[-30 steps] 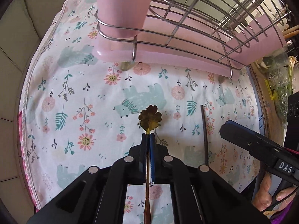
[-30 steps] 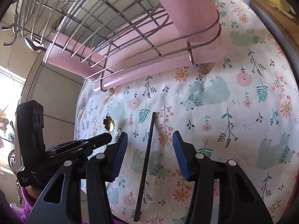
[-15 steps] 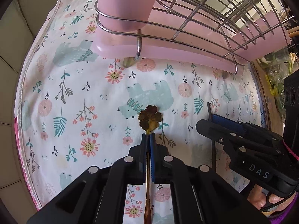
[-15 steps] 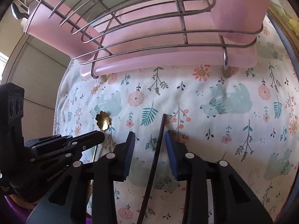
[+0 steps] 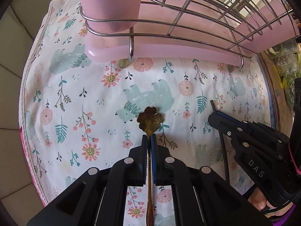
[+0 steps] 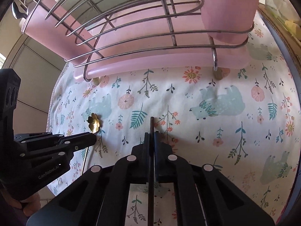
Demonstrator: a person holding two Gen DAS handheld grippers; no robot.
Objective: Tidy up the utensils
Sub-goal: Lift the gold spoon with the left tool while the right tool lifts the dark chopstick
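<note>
A gold spoon [image 5: 150, 120] with a flower-shaped bowl is held just above the floral cloth; my left gripper [image 5: 148, 137] is shut on its handle, and the bowl sticks out past the fingertips. In the right wrist view the same spoon [image 6: 93, 122] shows at the left gripper's [image 6: 92, 138] tip. A thin black chopstick [image 6: 151, 126] lies on the cloth, and my right gripper [image 6: 151, 134] is shut on it near its far end. From the left wrist view the chopstick [image 5: 213, 104] pokes out beyond the right gripper [image 5: 214, 115].
A wire dish rack [image 5: 188, 28] on a pink drip tray [image 5: 169, 51] stands along the far side, with a pink utensil cup [image 5: 109, 5] at one corner. The floral cloth [image 5: 75, 94] covers the surface. Tiled counter lies beyond the cloth's left edge.
The right gripper moved in over the chopstick and its jaws closed on it. The left gripper, still holding the spoon, drifted slightly toward the rack.
</note>
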